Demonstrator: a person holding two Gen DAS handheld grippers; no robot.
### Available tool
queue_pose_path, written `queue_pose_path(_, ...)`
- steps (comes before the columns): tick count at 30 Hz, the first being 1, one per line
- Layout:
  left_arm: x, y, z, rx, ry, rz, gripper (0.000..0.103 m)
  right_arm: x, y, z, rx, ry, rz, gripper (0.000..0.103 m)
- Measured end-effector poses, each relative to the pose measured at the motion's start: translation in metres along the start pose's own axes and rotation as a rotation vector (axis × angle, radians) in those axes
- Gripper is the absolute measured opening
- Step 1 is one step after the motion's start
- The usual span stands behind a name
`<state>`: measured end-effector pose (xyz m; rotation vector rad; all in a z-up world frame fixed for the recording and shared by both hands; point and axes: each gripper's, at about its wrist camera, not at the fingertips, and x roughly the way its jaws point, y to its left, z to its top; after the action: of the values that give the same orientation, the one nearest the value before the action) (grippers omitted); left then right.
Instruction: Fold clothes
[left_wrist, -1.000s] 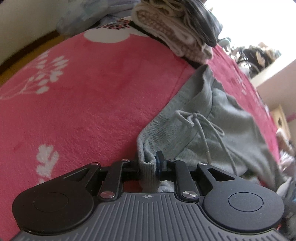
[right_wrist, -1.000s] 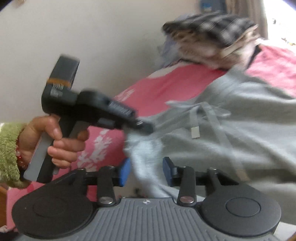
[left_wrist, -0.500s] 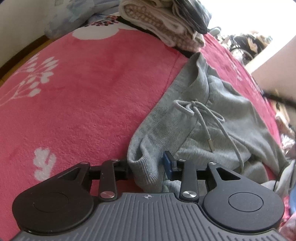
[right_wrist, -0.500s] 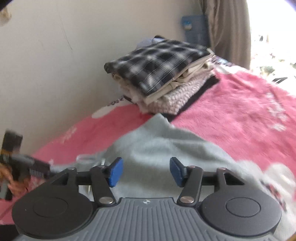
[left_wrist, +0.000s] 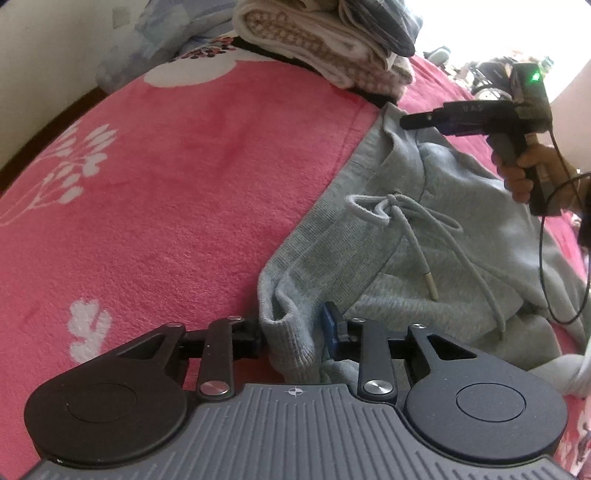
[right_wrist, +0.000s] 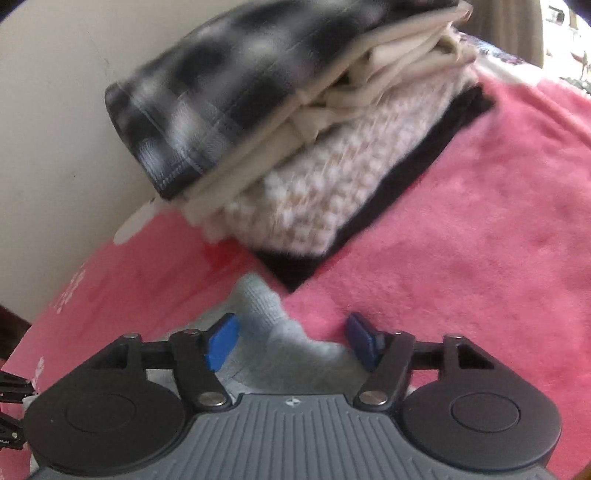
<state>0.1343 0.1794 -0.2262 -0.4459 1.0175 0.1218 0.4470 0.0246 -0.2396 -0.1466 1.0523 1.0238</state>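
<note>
Left wrist view shows your left gripper (left_wrist: 295, 328) parted around the ribbed waistband corner of the grey sweatpants (left_wrist: 436, 236). Your right gripper (right_wrist: 291, 341) gapes over their far corner, just beside the folded stack (right_wrist: 295, 129). Soft, limp, light knit: pinch the thick ribbing.

Pink floral blanket (left_wrist: 177, 173) covering bed; cream wall (right_wrist: 55, 122) behind; black cable (left_wrist: 545, 258) at right.

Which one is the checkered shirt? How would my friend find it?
Find the big pink blanket with white flowers, then the pile of folded clothes by the cream wall. The checkered shirt lies on the very top. It alone has black, grey and white squares; below it are plain cream, fuzzy beige-and-white knit and black layers.
</note>
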Motion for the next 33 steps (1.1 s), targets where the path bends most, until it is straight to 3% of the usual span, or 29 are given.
queue_pose_path(1,-0.001,-0.001,-0.001,-0.008,-0.006,0.006,0.023,-0.001,0.003,-0.001,-0.019,-0.002,0.001,0.063)
queue_pose_path(3,-0.007,-0.006,-0.004,-0.015,-0.033,0.021,0.016,-0.008,0.014,-0.004,-0.059,-0.012,-0.008,0.032)
queue_pose_path(4,-0.011,-0.009,-0.006,-0.004,-0.049,0.027,0.016,-0.013,0.021,-0.006,-0.082,-0.024,-0.016,0.023)
queue_pose_path(5,-0.016,-0.012,-0.008,0.011,-0.069,0.031,0.014,-0.018,0.027,-0.007,-0.104,-0.036,-0.024,0.016)
queue_pose_path(8,-0.034,-0.013,-0.01,-0.01,-0.11,0.016,0.012,-0.033,0.048,-0.012,-0.171,-0.071,-0.048,0.012)
queue_pose_path(14,-0.066,0.003,-0.013,-0.082,-0.151,0.012,0.012,-0.047,0.099,0.006,-0.27,-0.166,-0.044,0.011)
queue_pose_path(21,-0.089,0.04,-0.011,-0.125,-0.19,0.108,0.012,0.009,0.14,0.003,-0.376,-0.171,-0.132,0.011)
queue_pose_path(26,-0.062,0.051,-0.016,-0.048,-0.147,0.173,0.015,0.049,0.169,0.001,-0.451,-0.175,-0.195,0.014)
queue_pose_path(30,-0.064,0.059,-0.011,-0.065,-0.117,0.167,0.028,0.053,0.166,-0.006,-0.423,-0.222,-0.236,0.033)
queue_pose_path(32,-0.076,0.064,-0.006,-0.079,-0.102,0.152,0.033,0.038,0.159,-0.004,-0.375,-0.269,-0.214,0.05)
queue_pose_path(33,-0.084,0.067,-0.006,-0.081,-0.103,0.156,0.033,0.027,0.155,-0.001,-0.346,-0.294,-0.192,0.051)
